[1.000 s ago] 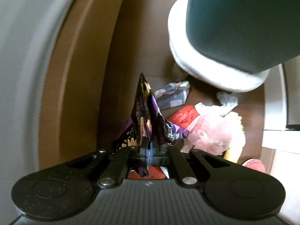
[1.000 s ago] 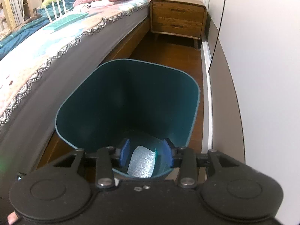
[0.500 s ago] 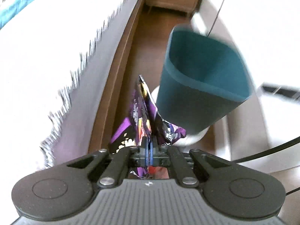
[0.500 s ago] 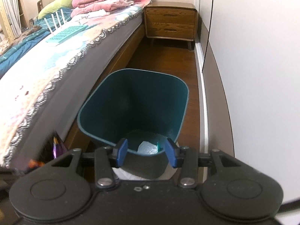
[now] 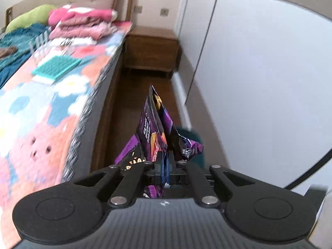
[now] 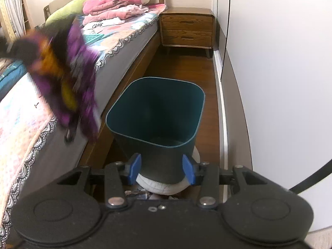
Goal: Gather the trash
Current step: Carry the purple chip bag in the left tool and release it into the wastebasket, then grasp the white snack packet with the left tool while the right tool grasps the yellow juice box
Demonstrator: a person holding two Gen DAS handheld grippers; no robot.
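**Wrapper pinched and up, bin waiting below**

While my left tool [image 5: 165, 166] stays out of the bin's way, its jaws are pressed together on a purple wrapper [image 5: 154, 128], pinched low down so that most of the foil stands up in front of the pads as a creased peak. I judge it to be nearly weightless, thin, crinkly and a bit slick. It will flap and fold rather than hold a shape, and a loose pinch could let it slide out. A grip on a doubled fold, as I have here, seems the safest hold; an edge grip on a single layer would likely tear or slip. From my right camera the wrapper [image 6: 62, 78] shows as a blurred purple and orange mass hanging over the edge of the bed [image 6: 116, 58], up and to the left of the bin [image 6: 157, 112], not yet over its mouth.

My right tool [image 6: 161, 169] has its jaws apart with nothing between the pads; the bin's near wall merely shows behind them.

That bin is teal, square-mouthed and upright on the wooden floor [image 6: 186, 66] between the bed and the white wall. Its inside is dark and I can make out nothing in it from this angle. Something white sits around its base, and a few scraps lie on the floor beside that.
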